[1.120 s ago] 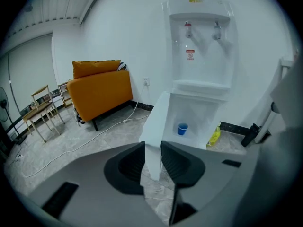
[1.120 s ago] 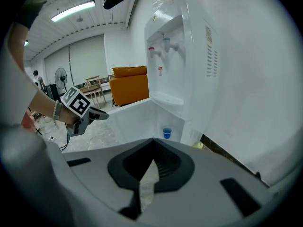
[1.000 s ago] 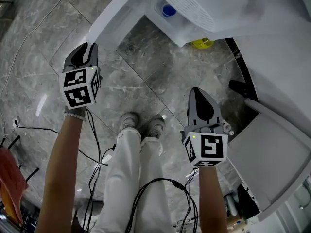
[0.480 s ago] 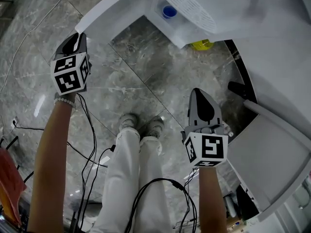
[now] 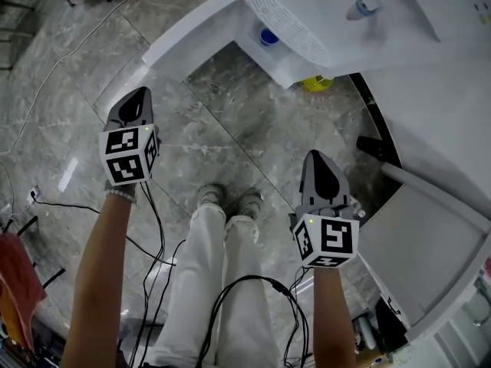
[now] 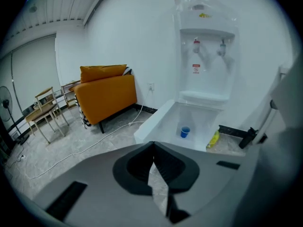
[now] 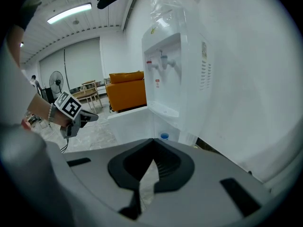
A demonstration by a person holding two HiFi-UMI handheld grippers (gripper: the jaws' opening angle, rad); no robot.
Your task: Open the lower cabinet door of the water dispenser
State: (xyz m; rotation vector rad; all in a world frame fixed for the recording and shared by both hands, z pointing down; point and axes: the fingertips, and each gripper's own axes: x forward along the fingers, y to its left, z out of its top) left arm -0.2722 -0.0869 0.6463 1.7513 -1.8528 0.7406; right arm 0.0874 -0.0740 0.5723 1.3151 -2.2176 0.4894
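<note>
Your left gripper (image 5: 138,95) is held out over the floor on an extended forearm and angled downward. Its jaws have just closed and are pressed together tip to tip with nothing between them. Its marker cube (image 5: 129,154) carries bold black-and-white square patterns, and a pale bead bracelet (image 5: 120,194) circles your wrist behind it. Below you is a glossy floor (image 5: 230,121) of grey stone with white veins.

The lower cabinet door (image 5: 192,29), a smooth white slab, already stands swung wide open, well ahead of both grippers. Inside the open compartment sits a small blue cup (image 5: 267,35).

Above it, the white plastic water dispenser (image 6: 204,79) has a red tap (image 6: 196,45) and a bluish tap (image 6: 221,47). A small red label (image 6: 196,68) sits beneath them, too small to read.

Your right gripper (image 5: 315,159) is nearer your body, also tilted down. Its dark ribbed jaws are pressed together on nothing, and its cube has the same square markers.
</note>
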